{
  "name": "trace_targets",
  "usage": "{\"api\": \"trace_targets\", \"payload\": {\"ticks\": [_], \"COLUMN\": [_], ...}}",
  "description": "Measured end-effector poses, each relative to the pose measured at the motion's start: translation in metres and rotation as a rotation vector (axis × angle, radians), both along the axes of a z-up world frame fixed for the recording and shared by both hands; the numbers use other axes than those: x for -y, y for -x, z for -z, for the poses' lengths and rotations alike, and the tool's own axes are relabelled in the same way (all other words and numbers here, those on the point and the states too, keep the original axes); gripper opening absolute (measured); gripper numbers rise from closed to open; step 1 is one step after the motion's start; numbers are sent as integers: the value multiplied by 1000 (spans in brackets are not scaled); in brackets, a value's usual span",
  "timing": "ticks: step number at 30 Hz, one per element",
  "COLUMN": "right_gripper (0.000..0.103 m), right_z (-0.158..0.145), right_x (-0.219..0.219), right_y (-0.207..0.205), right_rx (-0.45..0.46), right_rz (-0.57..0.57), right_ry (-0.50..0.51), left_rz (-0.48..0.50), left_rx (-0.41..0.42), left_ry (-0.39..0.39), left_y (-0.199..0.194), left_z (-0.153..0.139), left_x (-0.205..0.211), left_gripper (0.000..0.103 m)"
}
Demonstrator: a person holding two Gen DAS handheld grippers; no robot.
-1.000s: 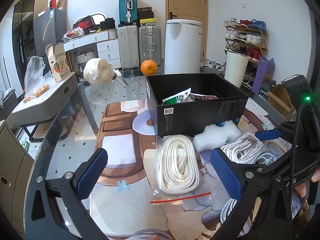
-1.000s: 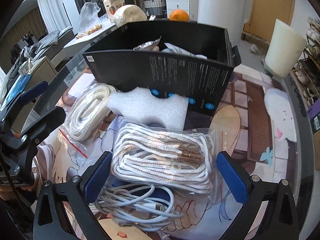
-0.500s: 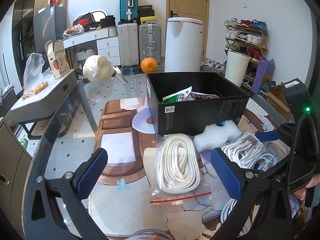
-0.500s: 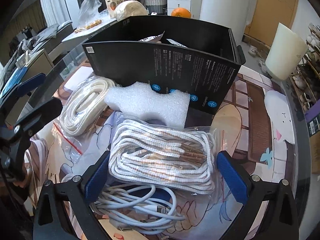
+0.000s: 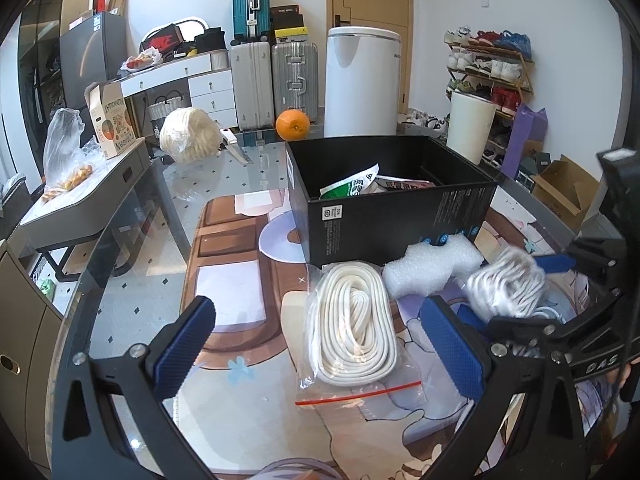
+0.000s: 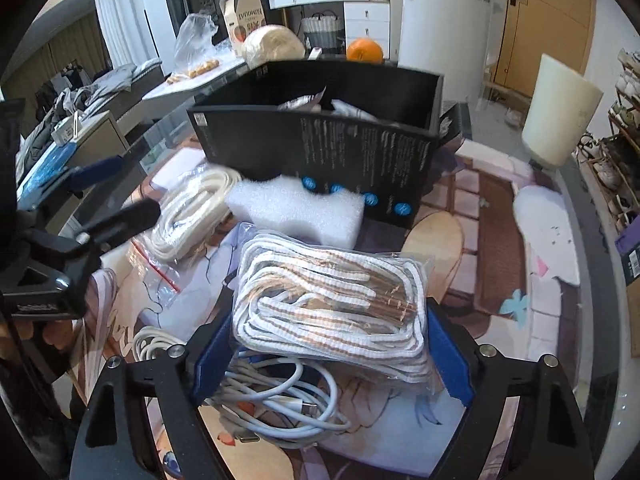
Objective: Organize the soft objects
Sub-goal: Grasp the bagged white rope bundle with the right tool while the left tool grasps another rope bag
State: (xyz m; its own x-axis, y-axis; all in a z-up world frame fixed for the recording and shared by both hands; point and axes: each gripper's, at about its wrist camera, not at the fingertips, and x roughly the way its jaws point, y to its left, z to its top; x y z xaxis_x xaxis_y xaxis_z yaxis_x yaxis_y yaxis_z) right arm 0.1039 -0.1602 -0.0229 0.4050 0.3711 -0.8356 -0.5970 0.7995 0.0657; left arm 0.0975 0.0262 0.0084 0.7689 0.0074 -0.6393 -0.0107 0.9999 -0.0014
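My right gripper (image 6: 332, 360) is shut on a clear bag of white-and-brown striped cord (image 6: 332, 300) and holds it tilted just above the mat; the bag also shows blurred in the left wrist view (image 5: 506, 284). My left gripper (image 5: 320, 344) is open and empty above a bagged coil of white rope (image 5: 352, 328), which also shows in the right wrist view (image 6: 192, 212). A white foam block (image 6: 296, 210) lies against the black box (image 6: 320, 148), which holds packets (image 5: 352, 186). A loose white cable (image 6: 280, 400) lies under the right gripper.
An orange (image 5: 293, 125) and a wrapped white ball (image 5: 188, 140) sit at the far end of the glass table (image 5: 120, 280). A printed mat (image 5: 232, 292) covers its middle. A white bin (image 5: 362, 80), suitcases and a shoe rack stand beyond.
My right gripper has closed on the striped cord bag and lifted it, tilting it up. The left gripper stays open and has barely moved.
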Motion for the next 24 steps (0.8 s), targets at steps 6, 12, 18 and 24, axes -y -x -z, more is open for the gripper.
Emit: {"api": "trace_targets", "payload": {"ticks": [6,12,18,24], "right_gripper": [87,87,87,87], "right_z": [-23,-36,-39,-39], "right_x": [15,22,25,19], "right_y": [3,8,4,4], "right_rx": [55,90,97,100], "right_rz": [5,16,26,16], "right_ry": [-37,-69,-76,-82], "left_rz": [21,8,-9,-1], "left_rx": [-73,-189,-229,-252], "left_ry": [-45,-87,-102,-35], "left_y": [-11,-32,-39,-42], "left_z": [8,24,31,35], "left_x": [10,20,21,10], "left_gripper": [103,103,103,103]}}
